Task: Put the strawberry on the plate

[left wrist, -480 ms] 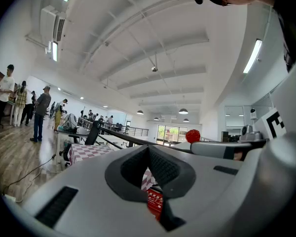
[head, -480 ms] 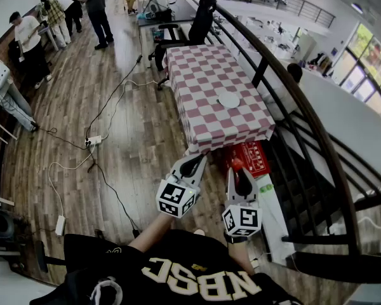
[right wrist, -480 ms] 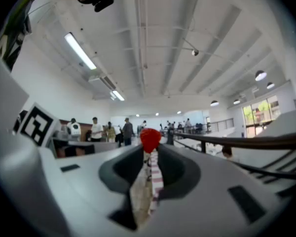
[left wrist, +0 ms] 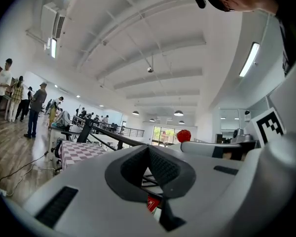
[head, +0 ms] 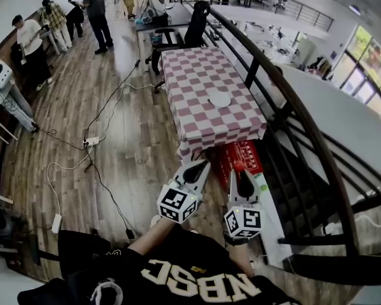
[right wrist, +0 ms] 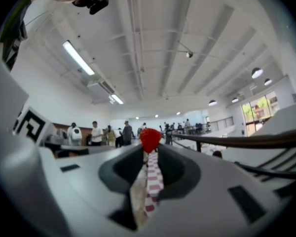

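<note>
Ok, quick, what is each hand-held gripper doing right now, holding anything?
Left hand-held gripper: closed, nothing between its jaws.
Right hand-held gripper: closed on the strawberry, pinched at its jaw tips.

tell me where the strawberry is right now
The strawberry is pinched at the tips of the right gripper, just right of centre in the head view, short of the near end of the checkered table where the plate sits.

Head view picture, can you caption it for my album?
Right gripper holds a strawberry, plate waiting on the checkered table ahead.
</note>
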The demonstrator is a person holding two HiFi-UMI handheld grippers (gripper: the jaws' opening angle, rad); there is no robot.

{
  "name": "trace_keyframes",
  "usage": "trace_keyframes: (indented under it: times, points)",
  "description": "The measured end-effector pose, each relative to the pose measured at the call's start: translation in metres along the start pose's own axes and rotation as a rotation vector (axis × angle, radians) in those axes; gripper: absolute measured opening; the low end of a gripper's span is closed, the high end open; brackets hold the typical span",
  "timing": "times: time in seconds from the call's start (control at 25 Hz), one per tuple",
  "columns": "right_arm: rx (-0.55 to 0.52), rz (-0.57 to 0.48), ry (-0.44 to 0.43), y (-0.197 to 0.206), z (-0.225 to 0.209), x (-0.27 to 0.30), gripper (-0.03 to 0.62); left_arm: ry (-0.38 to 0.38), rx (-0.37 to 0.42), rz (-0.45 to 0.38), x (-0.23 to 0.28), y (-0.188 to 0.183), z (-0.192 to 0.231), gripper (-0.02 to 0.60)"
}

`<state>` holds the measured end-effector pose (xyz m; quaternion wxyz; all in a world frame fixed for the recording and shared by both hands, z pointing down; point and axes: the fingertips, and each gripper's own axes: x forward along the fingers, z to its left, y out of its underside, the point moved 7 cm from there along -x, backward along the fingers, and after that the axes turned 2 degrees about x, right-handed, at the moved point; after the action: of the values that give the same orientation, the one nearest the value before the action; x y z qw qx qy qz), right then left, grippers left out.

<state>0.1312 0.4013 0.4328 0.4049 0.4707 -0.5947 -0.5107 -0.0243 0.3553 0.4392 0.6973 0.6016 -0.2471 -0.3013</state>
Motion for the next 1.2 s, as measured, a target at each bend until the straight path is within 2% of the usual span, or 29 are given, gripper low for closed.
trace_keyframes:
  times: [0.12,0.32,0.52,0.76,1.0,1.2]
  points:
    - [0.029,0.043,0.005,0.015,-0.014,-0.002,0.097,-0.009,0.039,0.06,0.003,0.018,-0.006,0.009]
    - [0.038,0.096,-0.015,0.037,-0.023,0.011,0.097,-0.056,0.018,0.105,0.017,0.032,0.017,0.009]
    - [0.062,0.145,0.02,0.058,-0.045,0.045,0.098,-0.019,-0.001,0.142,0.059,0.05,0.038,0.009]
    - [0.037,0.121,0.077,0.05,-0.082,0.135,0.098,0.05,0.0,0.133,0.151,0.051,0.096,0.009]
    - [0.03,0.106,0.117,0.03,-0.107,0.239,0.098,0.091,-0.013,0.074,0.237,0.018,0.171,0.009]
    - [0.021,0.103,0.056,0.022,-0.106,0.331,0.098,0.079,0.002,0.055,0.279,0.0,0.233,0.009]
